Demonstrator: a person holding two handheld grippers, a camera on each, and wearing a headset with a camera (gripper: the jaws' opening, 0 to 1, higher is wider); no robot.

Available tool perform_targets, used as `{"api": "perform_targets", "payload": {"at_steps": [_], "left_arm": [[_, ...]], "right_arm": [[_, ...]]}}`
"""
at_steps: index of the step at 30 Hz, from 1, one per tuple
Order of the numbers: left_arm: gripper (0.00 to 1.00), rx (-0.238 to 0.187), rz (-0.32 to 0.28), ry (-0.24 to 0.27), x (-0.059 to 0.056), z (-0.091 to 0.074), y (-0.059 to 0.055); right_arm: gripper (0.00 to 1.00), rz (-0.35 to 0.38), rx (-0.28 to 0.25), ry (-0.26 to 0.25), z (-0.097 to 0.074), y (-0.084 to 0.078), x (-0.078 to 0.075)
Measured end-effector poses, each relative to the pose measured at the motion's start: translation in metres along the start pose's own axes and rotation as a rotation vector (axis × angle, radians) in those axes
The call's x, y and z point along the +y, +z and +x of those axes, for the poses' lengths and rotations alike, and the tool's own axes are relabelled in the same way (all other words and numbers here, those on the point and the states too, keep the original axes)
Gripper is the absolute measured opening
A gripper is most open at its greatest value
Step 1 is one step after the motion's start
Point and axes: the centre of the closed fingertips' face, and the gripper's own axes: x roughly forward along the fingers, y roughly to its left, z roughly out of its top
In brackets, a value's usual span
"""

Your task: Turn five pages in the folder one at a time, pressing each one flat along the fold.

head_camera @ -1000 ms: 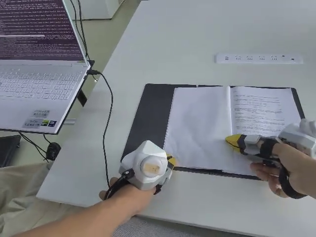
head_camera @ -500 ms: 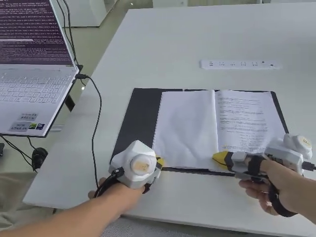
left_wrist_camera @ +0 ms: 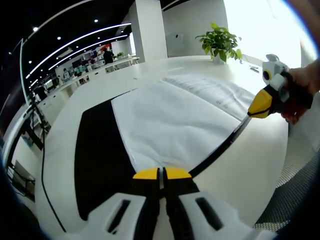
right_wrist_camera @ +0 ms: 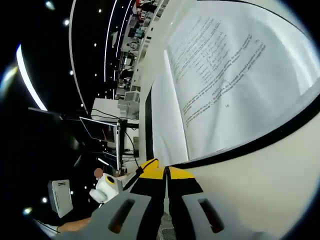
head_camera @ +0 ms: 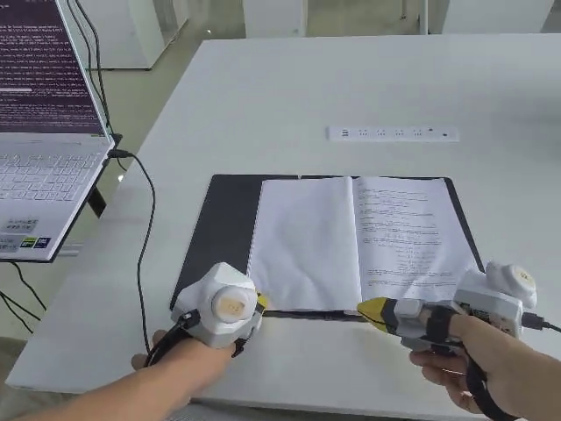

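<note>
The left gripper [head_camera: 259, 303], jaws pressed together on nothing, rests at the near edge of the open black folder [head_camera: 219, 224], beside the blank left page [head_camera: 302, 241]. The right gripper [head_camera: 372, 309], likewise closed and empty, sits at the fold's near end, below the printed page [head_camera: 408, 232].

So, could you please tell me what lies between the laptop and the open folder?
In the head view, a black cable runs down the white table between the laptop and the folder.
</note>
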Motion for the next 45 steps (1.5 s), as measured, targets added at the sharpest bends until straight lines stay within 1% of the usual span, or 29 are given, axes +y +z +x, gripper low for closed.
{"api": "perform_targets", "payload": {"at_steps": [1, 2, 3, 4, 5, 6, 8, 10, 12, 13, 15, 16, 17, 18, 19, 20, 21, 24, 26, 29, 31, 33, 35, 36, 37, 39, 41, 43, 45], "left_arm": [[0.01, 0.000, -0.013, -0.002, 0.000, 0.000, 0.000], [0.01, -0.002, -0.041, -0.006, 0.002, 0.000, 0.000], [0.01, -0.001, -0.063, -0.010, 0.002, 0.000, 0.000], [0.01, 0.007, -0.090, -0.014, 0.003, 0.001, 0.000], [0.01, 0.017, -0.114, -0.016, 0.003, 0.001, 0.000], [0.02, 0.032, -0.117, -0.032, 0.002, 0.002, 0.000], [0.01, 0.067, -0.129, -0.041, 0.001, 0.000, 0.001], [0.00, 0.069, -0.156, -0.054, 0.000, -0.004, 0.006], [0.01, 0.015, -0.197, -0.075, -0.004, -0.010, 0.022], [0.02, 0.005, -0.184, -0.067, -0.002, -0.016, 0.028], [0.07, -0.012, -0.178, -0.060, -0.001, -0.024, 0.035], [0.10, -0.016, -0.170, -0.063, -0.001, -0.031, 0.039], [0.14, -0.012, -0.177, -0.065, -0.001, -0.035, 0.041], [0.17, -0.030, -0.193, -0.066, -0.002, -0.043, 0.047], [0.20, -0.060, -0.192, -0.070, -0.003, -0.048, 0.053], [0.22, -0.079, -0.191, -0.063, -0.002, -0.056, 0.059], [0.25, -0.082, -0.193, -0.059, -0.001, -0.061, 0.060], [0.39, -0.119, -0.202, -0.053, 0.001, -0.078, 0.072], [0.41, -0.148, -0.214, -0.054, 0.001, -0.091, 0.081], [0.44, -0.156, -0.209, -0.047, 0.002, -0.106, 0.088], [0.49, -0.164, -0.190, -0.040, 0.003, -0.114, 0.093], [0.55, -0.170, -0.157, -0.032, 0.003, -0.122, 0.096], [0.62, -0.169, -0.153, -0.033, 0.002, -0.127, 0.098], [0.68, -0.166, -0.154, -0.030, 0.002, -0.130, 0.098], [0.73, -0.162, -0.155, -0.031, 0.001, -0.131, 0.097], [0.79, -0.151, -0.163, -0.032, 0.001, -0.133, 0.095], [0.77, -0.141, -0.161, -0.034, 0.000, -0.134, 0.092], [0.77, -0.127, -0.145, -0.033, -0.002, -0.133, 0.087], [0.78, -0.118, -0.150, -0.038, -0.005, -0.133, 0.085]], "right_arm": [[0.00, -0.012, -0.019, 0.003, -0.004, 0.002, 0.003], [0.00, -0.017, -0.032, 0.006, -0.012, 0.002, 0.008], [0.00, -0.046, -0.044, 0.006, -0.017, 0.005, 0.010], [0.00, -0.112, -0.049, 0.005, -0.025, 0.006, 0.014], [0.00, -0.145, -0.061, -0.003, -0.031, 0.009, 0.015], [0.00, -0.172, -0.096, -0.028, -0.041, 0.016, 0.015], [0.00, -0.223, -0.141, -0.046, -0.055, 0.026, 0.019], [0.00, -0.290, -0.204, -0.065, -0.072, 0.038, 0.027], [0.00, -0.402, -0.274, -0.114, -0.092, 0.053, 0.033], [0.00, -0.456, -0.310, -0.133, -0.101, 0.057, 0.039], [0.02, -0.482, -0.322, -0.147, -0.111, 0.057, 0.045], [0.07, -0.508, -0.336, -0.170, -0.118, 0.060, 0.047], [0.13, -0.536, -0.344, -0.186, -0.122, 0.061, 0.049], [0.18, -0.586, -0.360, -0.207, -0.128, 0.062, 0.052], [0.23, -0.611, -0.370, -0.222, -0.131, 0.064, 0.054], [0.26, -0.634, -0.371, -0.235, -0.134, 0.063, 0.055], [0.29, -0.657, -0.366, -0.250, -0.137, 0.063, 0.055], [0.39, -0.748, -0.379, -0.313, -0.148, 0.063, 0.055], [0.43, -0.766, -0.382, -0.350, -0.153, 0.064, 0.051], [0.47, -0.767, -0.381, -0.374, -0.160, 0.064, 0.045], [0.50, -0.758, -0.389, -0.379, -0.165, 0.065, 0.044], [0.51, -0.753, -0.427, -0.388, -0.173, 0.070, 0.044], [0.56, -0.726, -0.465, -0.389, -0.179, 0.075, 0.045], [0.60, -0.723, -0.485, -0.392, -0.183, 0.078, 0.046], [0.65, -0.724, -0.492, -0.393, -0.185, 0.079, 0.046], [0.70, -0.718, -0.498, -0.400, -0.187, 0.080, 0.045], [0.70, -0.724, -0.485, -0.402, -0.187, 0.078, 0.044], [0.70, -0.734, -0.468, -0.409, -0.185, 0.075, 0.043], [0.71, -0.748, -0.448, -0.425, -0.182, 0.071, 0.039]]}}
